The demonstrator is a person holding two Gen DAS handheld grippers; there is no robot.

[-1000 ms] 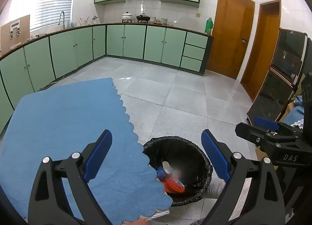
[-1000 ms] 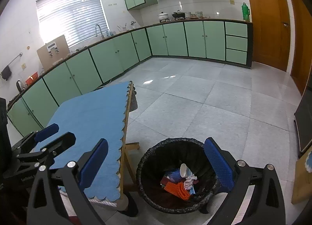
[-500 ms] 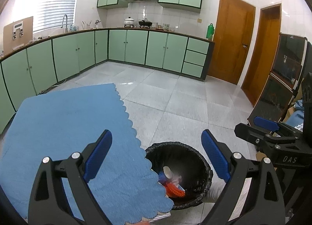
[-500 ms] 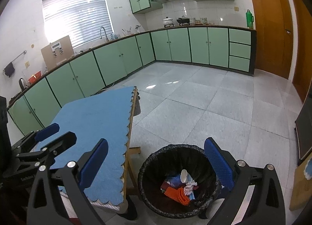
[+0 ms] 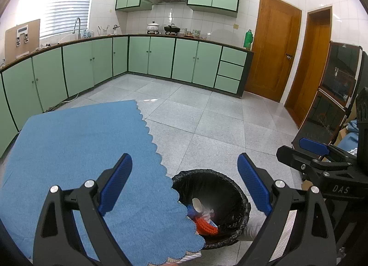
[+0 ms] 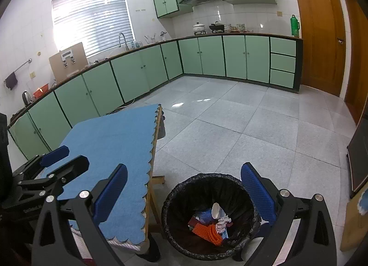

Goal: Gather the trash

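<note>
Left wrist view: the left gripper (image 5: pixel 184 180) is seen with its jaws spread wide and nothing held between the blue pads (image 5: pixel 116 182); it is positioned above the near right edge of the blue scalloped cloth (image 5: pixel 76 150) that covers the table. A bin lined with a black bag (image 5: pixel 239 197) is located on the grey tiled floor (image 5: pixel 207 123) just right of the table edge, partly covered by the cloth corner. Inside the bin, the collected trash is visible: a white paper cup (image 5: pixel 197 203), an orange ridged item (image 5: pixel 205 225) and crumpled scraps. The right gripper (image 5: pixel 317 150) is seen at the far right, empty. Right wrist view: the right gripper (image 6: pixel 184 187) is likewise released, jaws wide apart, held above the bin (image 6: pixel 174 199), in which the cup (image 6: pixel 215 210), the orange item (image 6: pixel 207 231) and a crumpled white scrap (image 6: pixel 224 221) are seen. The left gripper (image 6: pixel 55 157) is visible at left over the cloth (image 6: pixel 110 137). Green cabinets (image 6: pixel 207 58) are located along the far walls
</note>
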